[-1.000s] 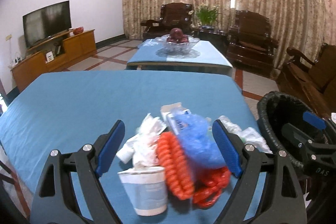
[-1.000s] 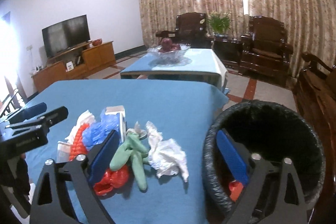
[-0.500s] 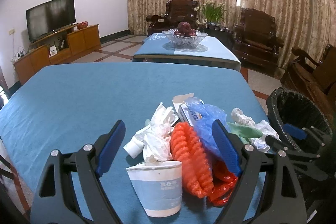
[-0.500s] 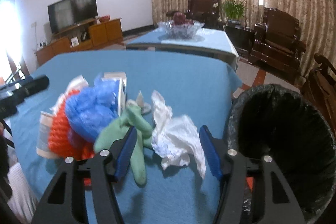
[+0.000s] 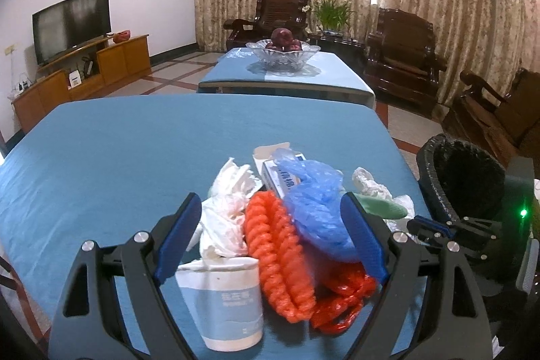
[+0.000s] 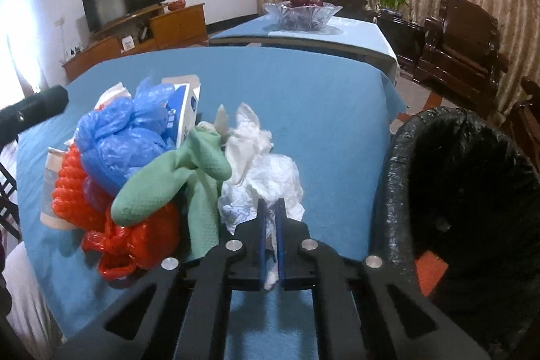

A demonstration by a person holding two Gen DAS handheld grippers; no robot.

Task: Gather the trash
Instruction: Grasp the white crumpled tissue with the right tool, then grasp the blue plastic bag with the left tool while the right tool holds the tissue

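A heap of trash lies on the blue table [image 5: 101, 164]. In the left wrist view my left gripper [image 5: 270, 242] stands open around an orange foam net [image 5: 276, 255], a blue plastic bag [image 5: 317, 208] and crumpled white tissue [image 5: 226, 218], with a paper cup [image 5: 226, 302] lying in front. The right wrist view shows my right gripper [image 6: 271, 218] shut on a crumpled white paper [image 6: 263, 177], pinched between its blue pads. A green rubber glove [image 6: 179, 181] and a red plastic bag [image 6: 135, 242] lie just left of it. The black-lined trash bin [image 6: 472, 191] stands at the right.
A small blue-and-white box [image 6: 187, 107] sits behind the blue bag. Beyond the table is a second blue table with a glass fruit bowl [image 5: 281, 54]. A TV on a wooden cabinet [image 5: 72, 19] stands left, dark wooden armchairs [image 5: 405, 56] to the right.
My right gripper came down from over the bin to the white paper and its jaws closed on it. The left gripper sank slightly toward the heap, jaws still wide.
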